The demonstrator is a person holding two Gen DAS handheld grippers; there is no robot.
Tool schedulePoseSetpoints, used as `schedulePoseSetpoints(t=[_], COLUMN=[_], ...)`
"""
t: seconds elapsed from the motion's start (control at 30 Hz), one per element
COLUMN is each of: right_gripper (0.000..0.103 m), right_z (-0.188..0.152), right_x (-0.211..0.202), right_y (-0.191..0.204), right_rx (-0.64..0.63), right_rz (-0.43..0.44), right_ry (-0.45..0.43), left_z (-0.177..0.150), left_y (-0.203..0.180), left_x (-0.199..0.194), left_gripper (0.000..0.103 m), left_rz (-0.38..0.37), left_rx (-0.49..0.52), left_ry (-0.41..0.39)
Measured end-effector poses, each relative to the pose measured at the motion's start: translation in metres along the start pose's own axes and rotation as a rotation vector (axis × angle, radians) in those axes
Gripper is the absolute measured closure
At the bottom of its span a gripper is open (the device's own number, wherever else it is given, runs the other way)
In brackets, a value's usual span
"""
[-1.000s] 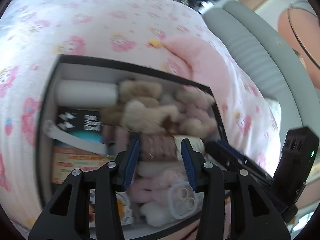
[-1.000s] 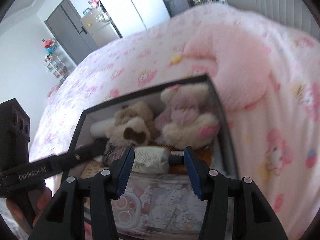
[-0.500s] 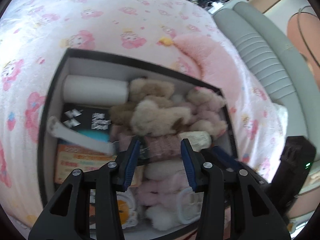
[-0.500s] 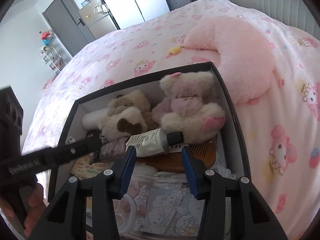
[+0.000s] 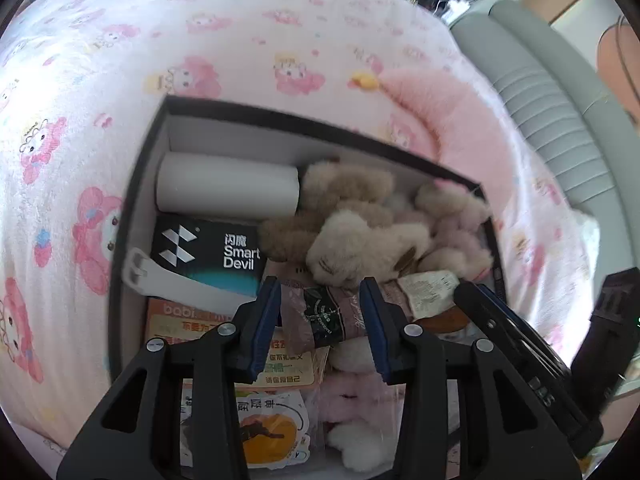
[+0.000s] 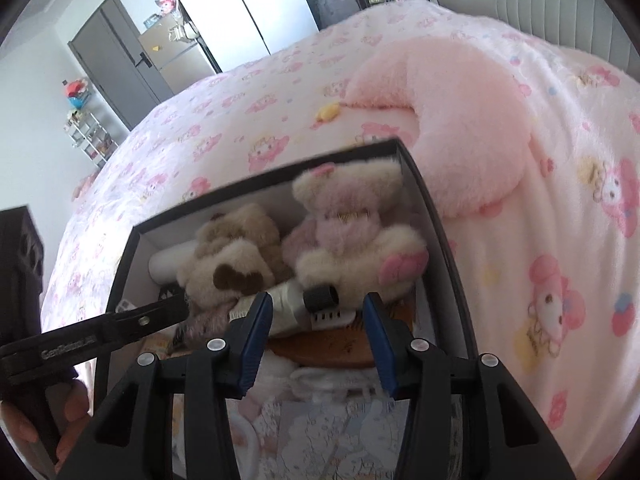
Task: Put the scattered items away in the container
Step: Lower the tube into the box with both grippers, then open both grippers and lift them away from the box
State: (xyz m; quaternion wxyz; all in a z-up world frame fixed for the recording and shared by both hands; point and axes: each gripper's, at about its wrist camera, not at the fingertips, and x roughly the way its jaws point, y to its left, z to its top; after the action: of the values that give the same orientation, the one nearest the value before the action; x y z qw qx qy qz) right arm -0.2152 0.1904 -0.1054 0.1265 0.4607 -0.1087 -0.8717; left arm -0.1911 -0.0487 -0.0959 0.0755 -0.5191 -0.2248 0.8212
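Box sits on the bed, already crowded: white roll at the back, black Smart Devil pack, brown plush dog, pink-footed bear, printed packets and a wooden brush lower down. Left gripper is over the box w/ a brownish sachet between its fingers; the fingers are at medium width and closing, but the sachet looks loose between the pads, so prob. not clamped. Right gripper hovers over the cream tube w/ black cap, fingers fairly wide, nothing pinched; tube lies in the box against the bear's feet. Risks, as I judge them: 1) both tools work the same small patch, and in the left view the right tool's arm runs v. close beside the left fingers, so a careless move could knock them together and flick the sachet out onto the bed. 2) sachet is thin and slippery-looking; a half grip could let it twist or drop on top of the plush pile instead of lying flat. 3) pile is high near the back wall; pushing down could tip the bear or dog over the rim. 4) the pink cushion and small yellow item lie outside on the bed, easy to forget.
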Motion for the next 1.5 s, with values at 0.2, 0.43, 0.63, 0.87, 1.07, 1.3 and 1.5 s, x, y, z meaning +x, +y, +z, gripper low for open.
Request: schedulePoseSetpoints(t=[0.2,0.43,0.63,0.87,1.07,1.3,1.5], right_gripper=[0.064,0.065,0.066,0.065,0.049,0.022,0.02], right_z=[0.006,-0.003,-0.001,-0.006,-0.003,-0.009,-0.03], right_x=[0.016,0.017,0.013,0.023,-0.012,-0.097,-0.172], right_y=[0.014,0.034,0.034,0.036,0.049,0.073,0.091], right_rx=[-0.039,-0.111,-0.109,-0.105,-0.138,-0.125,-0.114], right_rz=[-0.003,0.11,0.077,0.063,-0.055,-0.174,-0.21], right_ry=[0.044,0.098,0.064,0.106,0.027,-0.129,-0.223], left_z=[-0.001,-0.007,-0.008,-0.007,-0.013,-0.029,-0.062], left_y=[-0.004,0.006,0.015,0.014,-0.004,-0.041,-0.06], left_x=[0.005,-0.001,0.001,0.0,-0.047,-0.137,-0.199], left_gripper=[0.062,0.062,0.062,0.061,0.031,0.007,0.001], left_rz=[-0.04,-0.024,-0.03,-0.004,0.109,0.197,0.151], left_rx=[0.007,-0.007,-0.028,-0.016,0.087,0.201,0.237], left_ry=[0.027,0.021,0.021,-0.011,-0.159,-0.362,-0.441])
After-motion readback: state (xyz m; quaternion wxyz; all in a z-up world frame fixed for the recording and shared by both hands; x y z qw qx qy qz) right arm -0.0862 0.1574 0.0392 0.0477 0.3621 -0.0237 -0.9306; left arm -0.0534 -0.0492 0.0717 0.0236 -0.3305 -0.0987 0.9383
